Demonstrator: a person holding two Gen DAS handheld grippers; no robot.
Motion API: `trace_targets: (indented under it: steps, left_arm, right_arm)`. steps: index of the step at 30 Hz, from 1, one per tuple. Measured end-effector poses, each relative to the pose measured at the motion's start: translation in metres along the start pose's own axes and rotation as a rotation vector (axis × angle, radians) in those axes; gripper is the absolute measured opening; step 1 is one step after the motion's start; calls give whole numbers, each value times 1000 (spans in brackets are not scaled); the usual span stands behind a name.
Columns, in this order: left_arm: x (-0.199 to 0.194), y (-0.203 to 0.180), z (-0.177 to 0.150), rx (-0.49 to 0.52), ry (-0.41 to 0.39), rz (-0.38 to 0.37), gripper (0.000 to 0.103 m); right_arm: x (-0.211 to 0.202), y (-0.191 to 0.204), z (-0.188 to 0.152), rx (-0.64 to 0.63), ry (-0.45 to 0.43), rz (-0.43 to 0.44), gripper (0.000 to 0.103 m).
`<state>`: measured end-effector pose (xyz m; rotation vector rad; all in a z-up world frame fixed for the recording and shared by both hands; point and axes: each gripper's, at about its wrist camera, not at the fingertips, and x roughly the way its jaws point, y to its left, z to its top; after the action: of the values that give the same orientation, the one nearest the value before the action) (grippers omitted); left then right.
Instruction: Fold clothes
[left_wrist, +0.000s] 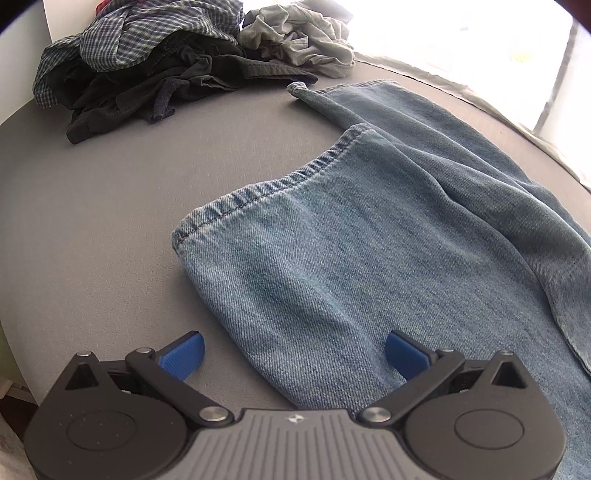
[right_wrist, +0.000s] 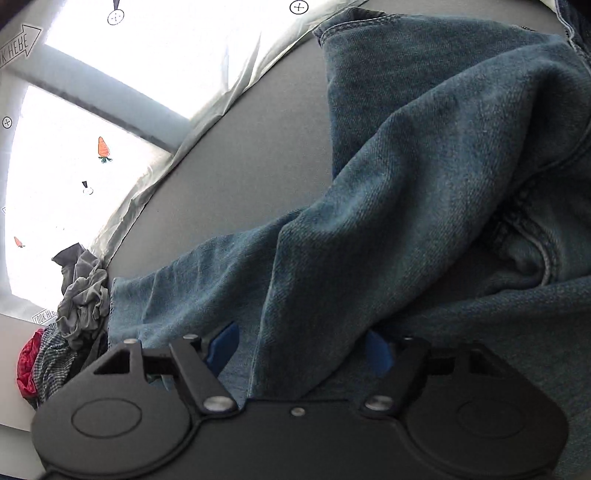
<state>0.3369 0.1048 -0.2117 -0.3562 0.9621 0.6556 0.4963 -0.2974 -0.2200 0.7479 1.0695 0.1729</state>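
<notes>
The jeans (left_wrist: 332, 240) lie flat on the grey table (left_wrist: 92, 203), legs running away from the wide-open left gripper (left_wrist: 293, 352) poised over one leg, while the right gripper (right_wrist: 299, 349), nearer the seat, straddles a raised fold, apparently not yet pinched.

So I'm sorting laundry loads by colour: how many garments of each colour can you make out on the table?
Blue denim: 1, the jeans
Blue plaid: 1, the shirt
Black or dark: at least 1, the tangled dark clothes
Grey: 1, the grey garment
Red: 1, the red cloth
Total: at least 5; the pile hides any more.
</notes>
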Motion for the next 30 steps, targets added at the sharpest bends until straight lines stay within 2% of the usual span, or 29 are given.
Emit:
trace_targets:
  steps: [2,3,5,10,15,16,19,22,25,28,30]
  left_arm:
    - [0,-1,0,-2,-1,1,103]
    - [0,-1,0,-3,-1,2,103]
    - [-1,-1,0,-6,-1,4,103]
    - [0,-2,1,-19,0,14,103]
    - [0,-2,3,-20,6,16,103]
    - [1,-2,3,-20,7,15,103]
    - [1,-2,2,-21,9,15,103]
    - [1,-3,2,-23,10,19,103]
    - [1,-4,4,-23,17,19,103]
    - [2,-5,7,-20,37,24,103]
    - [3,-7,12,-9,65,26,103]
  right_arm:
    - [-3,-3,7,22,-6,40,24]
    - [-5,-4,10,34,-9,60,17]
    - [-10,-3,20,52,-23,120,12]
    - [-22,19,70,18,-112,247,10]
    - [-28,21,145,64,-277,289,10]
    - [-29,18,158,81,-317,288,10]
    - [-26,4,178,95,-437,192,10]
    - [-3,-17,179,68,-388,18,12]
    - [4,-37,149,7,-347,34,13]
    - [3,-39,116,-148,-339,21,21]
    - [-4,-31,94,-278,-354,-3,31]
